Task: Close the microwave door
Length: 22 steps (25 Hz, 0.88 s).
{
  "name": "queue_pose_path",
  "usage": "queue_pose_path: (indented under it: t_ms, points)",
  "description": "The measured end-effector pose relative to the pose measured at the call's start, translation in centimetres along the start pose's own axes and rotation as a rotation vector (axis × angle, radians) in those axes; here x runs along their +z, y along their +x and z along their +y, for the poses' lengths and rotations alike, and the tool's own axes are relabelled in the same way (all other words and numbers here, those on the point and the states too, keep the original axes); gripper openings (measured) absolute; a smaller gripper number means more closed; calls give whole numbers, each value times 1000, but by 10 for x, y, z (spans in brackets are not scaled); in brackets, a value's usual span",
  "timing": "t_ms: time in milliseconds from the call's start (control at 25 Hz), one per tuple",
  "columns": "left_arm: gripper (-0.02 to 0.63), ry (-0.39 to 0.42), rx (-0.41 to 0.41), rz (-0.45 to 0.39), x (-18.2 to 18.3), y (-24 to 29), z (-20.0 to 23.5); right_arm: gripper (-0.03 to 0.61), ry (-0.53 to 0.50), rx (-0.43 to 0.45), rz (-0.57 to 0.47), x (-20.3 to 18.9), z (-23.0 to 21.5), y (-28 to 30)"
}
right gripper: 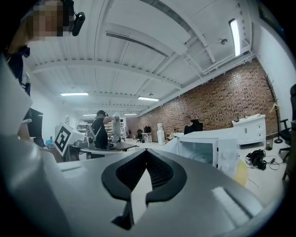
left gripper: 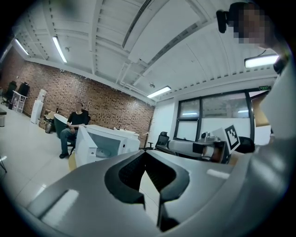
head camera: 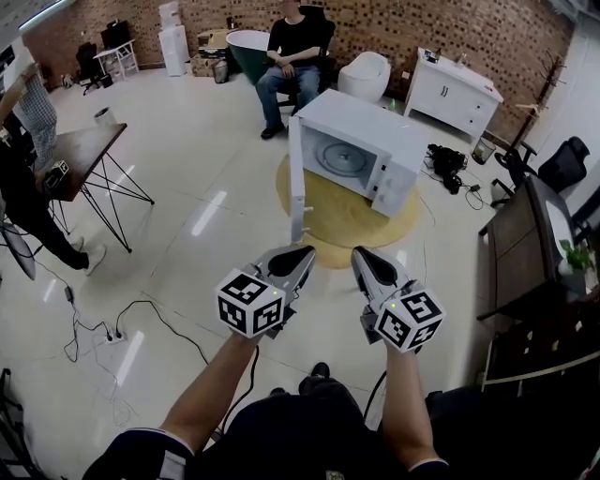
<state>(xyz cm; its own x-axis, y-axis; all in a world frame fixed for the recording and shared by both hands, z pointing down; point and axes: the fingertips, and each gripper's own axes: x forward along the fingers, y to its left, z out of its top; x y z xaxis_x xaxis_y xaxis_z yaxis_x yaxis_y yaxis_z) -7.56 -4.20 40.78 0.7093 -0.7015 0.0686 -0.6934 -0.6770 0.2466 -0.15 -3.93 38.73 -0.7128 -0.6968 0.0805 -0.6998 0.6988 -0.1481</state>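
Head view, lower centre: left gripper (head camera: 302, 253) and right gripper (head camera: 364, 255) are held side by side, each with its jaws clenched tip to tip on nothing, as both gripper views show. Just above them in the frame, well apart from both, the microwave (head camera: 375, 141) stands on a round yellow mat (head camera: 398, 220), with its door (head camera: 296, 183) swung wide open at the left side. Beyond it, at upper centre, a seated person (head camera: 292, 52) faces this way before a brick wall (head camera: 450, 28).
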Motion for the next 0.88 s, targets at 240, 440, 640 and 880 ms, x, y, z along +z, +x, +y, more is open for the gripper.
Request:
queue_pose_path:
  t_ms: [240,440,640,880]
  points:
    - [11,-13,65,2,-1,30,16,2,3,61,25,-3,-32,16]
    - [11,-7,122,12,1,43,28,2,6,115,18,3,-49,27]
    - [11,-9,182,10,5,44,49,2,8,167,40,-1,-53,54]
    - [11,-1,236,-5,17,41,91,2,-11,225,67,-4,-49,107]
